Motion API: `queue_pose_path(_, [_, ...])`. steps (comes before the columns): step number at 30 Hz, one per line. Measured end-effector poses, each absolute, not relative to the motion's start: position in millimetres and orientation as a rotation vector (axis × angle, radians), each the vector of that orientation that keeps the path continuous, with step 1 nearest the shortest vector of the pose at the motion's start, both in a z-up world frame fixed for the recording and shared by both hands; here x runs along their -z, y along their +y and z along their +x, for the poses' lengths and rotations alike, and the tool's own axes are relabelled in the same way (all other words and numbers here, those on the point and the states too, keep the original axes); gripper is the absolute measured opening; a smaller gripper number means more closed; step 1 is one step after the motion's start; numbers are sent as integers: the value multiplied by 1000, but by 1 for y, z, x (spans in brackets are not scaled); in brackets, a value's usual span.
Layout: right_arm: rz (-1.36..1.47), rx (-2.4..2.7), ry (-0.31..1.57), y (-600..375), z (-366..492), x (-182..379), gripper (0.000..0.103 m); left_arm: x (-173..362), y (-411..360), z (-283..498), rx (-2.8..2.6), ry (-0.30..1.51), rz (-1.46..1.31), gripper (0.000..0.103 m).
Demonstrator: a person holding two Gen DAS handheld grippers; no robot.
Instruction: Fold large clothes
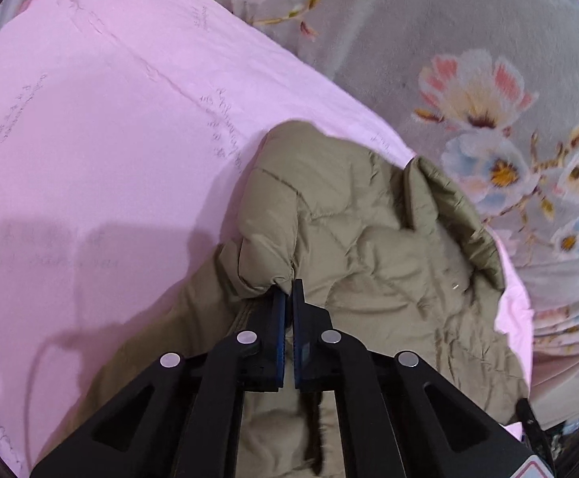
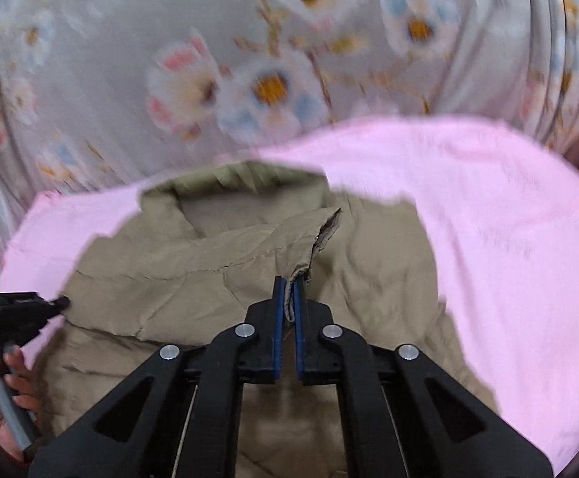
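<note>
Khaki quilted jacket (image 1: 353, 215) lay on pink sheet (image 1: 90, 139) near bed's floral-blanket (image 1: 468, 59) edge. Left hand-held gripper (image 1: 288, 298) pinched sleeve cuff; right hand-held gripper (image 2: 288, 298) pinched thin collar-flap edge. Risk: slippery puffy fabric slipping from shallow pinches, bulk dragging sheet.

My left gripper (image 1: 288, 290) is matt black plastic with flat silvery metal pins at the joints, and its blue pads look ribbed and rubbery. It pinches the jacket (image 1: 345, 215), a khaki quilted cloth with a faint sheen, puffy and creased. From one to three o'clock lies the floral blanket (image 1: 488, 59), soft and fleecy. From nine to eleven spreads the pink sheet (image 1: 90, 139), smooth matt cotton-like cloth. My right gripper (image 2: 288, 290), of the same plastic and metal, clamps a thin jacket edge.
</note>
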State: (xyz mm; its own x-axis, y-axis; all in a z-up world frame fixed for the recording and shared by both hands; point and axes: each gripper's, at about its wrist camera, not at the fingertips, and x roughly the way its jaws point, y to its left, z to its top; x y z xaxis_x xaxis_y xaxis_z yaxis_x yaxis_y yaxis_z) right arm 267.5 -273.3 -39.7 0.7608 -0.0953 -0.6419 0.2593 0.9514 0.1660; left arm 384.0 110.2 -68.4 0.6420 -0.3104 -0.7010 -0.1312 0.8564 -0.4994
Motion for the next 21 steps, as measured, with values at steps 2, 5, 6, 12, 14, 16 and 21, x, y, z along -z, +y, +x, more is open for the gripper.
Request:
queue_pose_path(2, [301,195,753,-282,272,66,3,78,111,383,109,885,-543,1])
queue_pose_path(5, [342,181,762,-285,268,76,4,87,110,379,107,875,-513,3])
queue_pose_path(6, [342,178,763,-285,267,76,4,87,108,378,102,871,-499,3])
queue_pose_path(12, [338,245,616,-289,229,48,13,62,107,354,42,831,-412,10])
queue_pose_path(14, [308,246,557,-284,219,29,13,43,104,341,28,779,-354,8])
queue_pose_path(16, [282,203,542,-274,228,13,13,20,92,336,6,728,-275,8])
queue_pose_path(21, [198,115,577,-237,267,10,13,-2,45,354,67,706,-193,9])
